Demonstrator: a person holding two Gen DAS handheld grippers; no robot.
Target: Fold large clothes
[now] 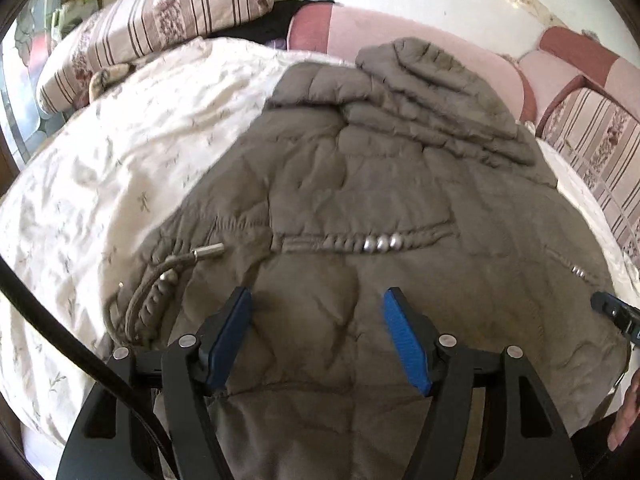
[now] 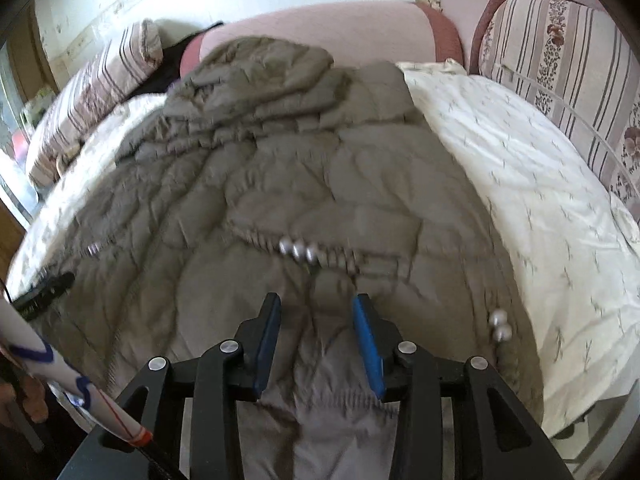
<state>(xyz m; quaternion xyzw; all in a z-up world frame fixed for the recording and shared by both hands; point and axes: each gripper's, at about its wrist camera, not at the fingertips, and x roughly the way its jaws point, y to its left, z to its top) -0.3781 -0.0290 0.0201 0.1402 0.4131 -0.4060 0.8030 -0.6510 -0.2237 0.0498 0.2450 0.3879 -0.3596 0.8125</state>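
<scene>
Both tools, left tool and right tool, are hovering open over the jacket's near hem. Folding is barely starting: the jacket is lying spread across the bed, sleeve bunched by the collar.

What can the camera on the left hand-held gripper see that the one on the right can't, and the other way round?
Only the left wrist view shows the drawstring with its metal tip lying on the coat's edge. Only the right wrist view shows a white sleeve with blue trim at its lower left. Both show the quilted brown coat spread on the cream bedspread, its waist seam with silver beads, and the striped cushions. The left hand-held gripper and right hand-held gripper both stand open over the coat's hem.
</scene>
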